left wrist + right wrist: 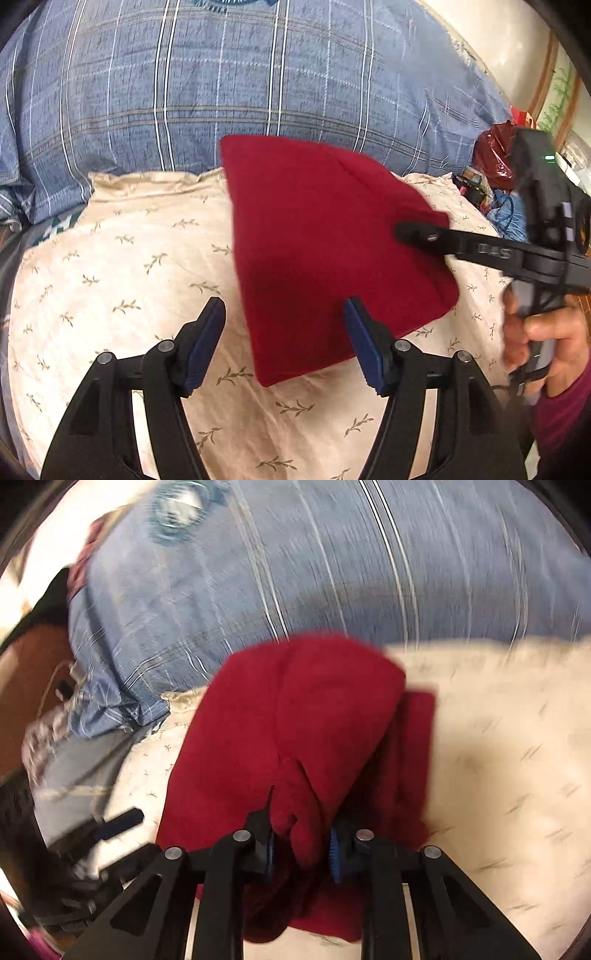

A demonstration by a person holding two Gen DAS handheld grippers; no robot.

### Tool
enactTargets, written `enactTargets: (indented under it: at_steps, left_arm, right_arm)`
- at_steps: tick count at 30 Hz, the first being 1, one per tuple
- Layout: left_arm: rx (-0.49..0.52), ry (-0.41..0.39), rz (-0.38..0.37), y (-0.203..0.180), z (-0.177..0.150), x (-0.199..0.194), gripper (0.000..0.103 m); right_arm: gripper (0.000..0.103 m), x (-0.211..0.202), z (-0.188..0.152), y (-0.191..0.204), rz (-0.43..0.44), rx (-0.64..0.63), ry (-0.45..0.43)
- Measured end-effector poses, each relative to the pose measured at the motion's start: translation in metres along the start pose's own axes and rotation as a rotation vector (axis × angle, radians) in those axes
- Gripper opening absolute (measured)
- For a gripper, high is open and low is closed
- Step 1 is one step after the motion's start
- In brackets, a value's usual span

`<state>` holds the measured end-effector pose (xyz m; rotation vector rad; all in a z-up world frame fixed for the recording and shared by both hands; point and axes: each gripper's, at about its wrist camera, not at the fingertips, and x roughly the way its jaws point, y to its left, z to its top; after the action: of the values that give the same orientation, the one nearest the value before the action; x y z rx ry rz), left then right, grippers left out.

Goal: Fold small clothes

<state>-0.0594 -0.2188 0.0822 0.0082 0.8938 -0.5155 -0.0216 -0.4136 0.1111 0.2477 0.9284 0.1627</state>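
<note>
A dark red small garment (325, 251) lies folded on a cream leaf-print sheet (122, 266). My left gripper (284, 314) is open and empty, just above the garment's near left edge. My right gripper (406, 230) reaches in from the right onto the garment's right side. In the right wrist view my right gripper (301, 843) is shut on a bunched fold of the red garment (280, 723), with cloth between the blue pads (334, 853). That view is blurred by motion.
A blue plaid quilt (240, 74) lies heaped behind the sheet. A red plastic bag (495, 155) and small clutter sit at the far right. My left gripper's fingertip (118, 823) shows at the left of the right wrist view.
</note>
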Motion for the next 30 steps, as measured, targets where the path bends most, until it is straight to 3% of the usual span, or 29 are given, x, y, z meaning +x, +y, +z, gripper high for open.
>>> enactTargets:
  at_steps: [3, 6, 7, 9, 11, 14, 16, 20, 23, 30]
  left_arm:
    - [0.008, 0.015, 0.02, -0.003, 0.0, 0.011, 0.066]
    - [-0.004, 0.042, 0.023, -0.009, -0.001, 0.027, 0.066]
    - [-0.004, 0.051, 0.027, -0.009, -0.002, 0.029, 0.066]
    - [-0.001, 0.038, 0.031, -0.009, -0.002, 0.026, 0.066]
    - [0.014, 0.026, 0.047, -0.008, -0.001, 0.023, 0.066]
    - [0.017, 0.013, 0.073, -0.007, 0.003, 0.023, 0.066]
    - [0.007, 0.015, 0.077, -0.005, 0.005, 0.026, 0.066]
    - [0.004, 0.021, 0.083, -0.002, 0.007, 0.032, 0.066]
    - [0.008, 0.026, 0.083, -0.003, 0.009, 0.035, 0.068]
    - [0.016, 0.024, 0.087, -0.006, 0.01, 0.04, 0.07]
  right_arm:
    - [0.02, -0.009, -0.003, -0.005, -0.073, -0.03, -0.006]
    - [0.022, 0.017, -0.013, -0.016, -0.079, -0.004, 0.073]
    - [0.024, 0.015, -0.015, -0.02, -0.073, 0.019, 0.058]
    - [0.037, 0.0, -0.013, -0.028, -0.034, 0.094, 0.042]
    - [0.048, -0.016, -0.011, -0.032, -0.059, 0.124, 0.007]
    - [0.048, -0.041, -0.004, -0.028, -0.09, 0.116, -0.08]
    - [0.046, -0.039, 0.001, -0.015, -0.066, 0.072, -0.098]
    - [0.044, -0.007, 0.007, 0.006, -0.103, -0.017, -0.062]
    - [0.041, 0.018, 0.011, 0.001, -0.197, -0.045, -0.034]
    - [0.041, 0.032, 0.013, -0.017, -0.19, -0.019, -0.016]
